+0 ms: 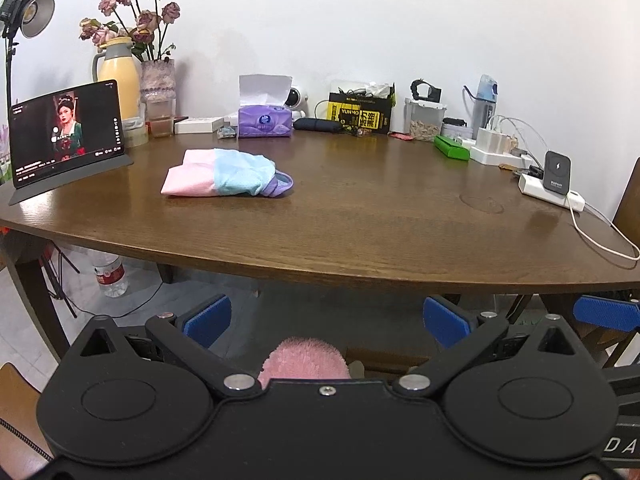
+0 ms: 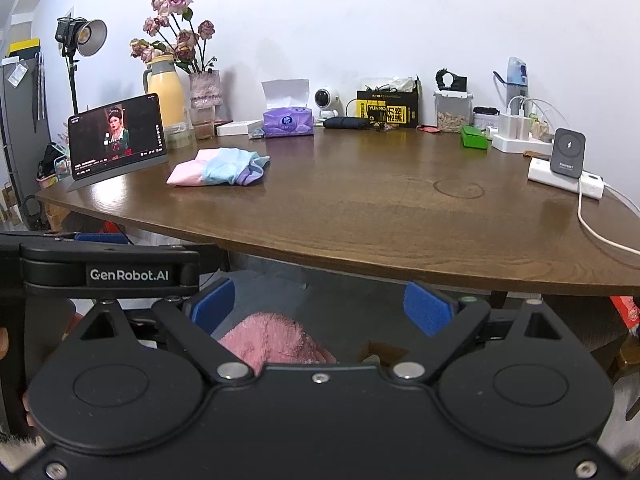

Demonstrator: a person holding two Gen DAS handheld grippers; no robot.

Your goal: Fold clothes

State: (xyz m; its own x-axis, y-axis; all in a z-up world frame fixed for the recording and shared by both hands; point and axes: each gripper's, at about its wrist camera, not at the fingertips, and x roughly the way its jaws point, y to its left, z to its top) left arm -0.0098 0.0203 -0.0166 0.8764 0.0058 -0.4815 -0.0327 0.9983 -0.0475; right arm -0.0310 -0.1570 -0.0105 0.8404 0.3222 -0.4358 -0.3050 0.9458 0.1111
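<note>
A folded pile of clothes [image 1: 226, 174] in pink, light blue and purple lies on the brown wooden table [image 1: 360, 224], left of centre; the right wrist view also has this pile [image 2: 218, 168]. My left gripper [image 1: 327, 318] hangs open below the table's near edge, far from the pile, nothing between its blue pads [image 1: 208, 320]. My right gripper [image 2: 320, 306] is likewise open and empty below the edge. Pink fluffy fabric [image 1: 306, 360] shows low behind both grippers' jaws, untouched by the pads; I cannot tell what it is. The left gripper's body [image 2: 128, 274] appears beside my right one.
A tablet on a stand [image 1: 66, 134] plays video at the table's left. Along the back wall stand a thermos, a flower vase [image 1: 157, 80], a tissue pack [image 1: 264, 120], a yellow-black box and jars. Chargers and a white cable [image 1: 596, 240] lie at the right edge. A water bottle [image 1: 110, 276] stands on the floor.
</note>
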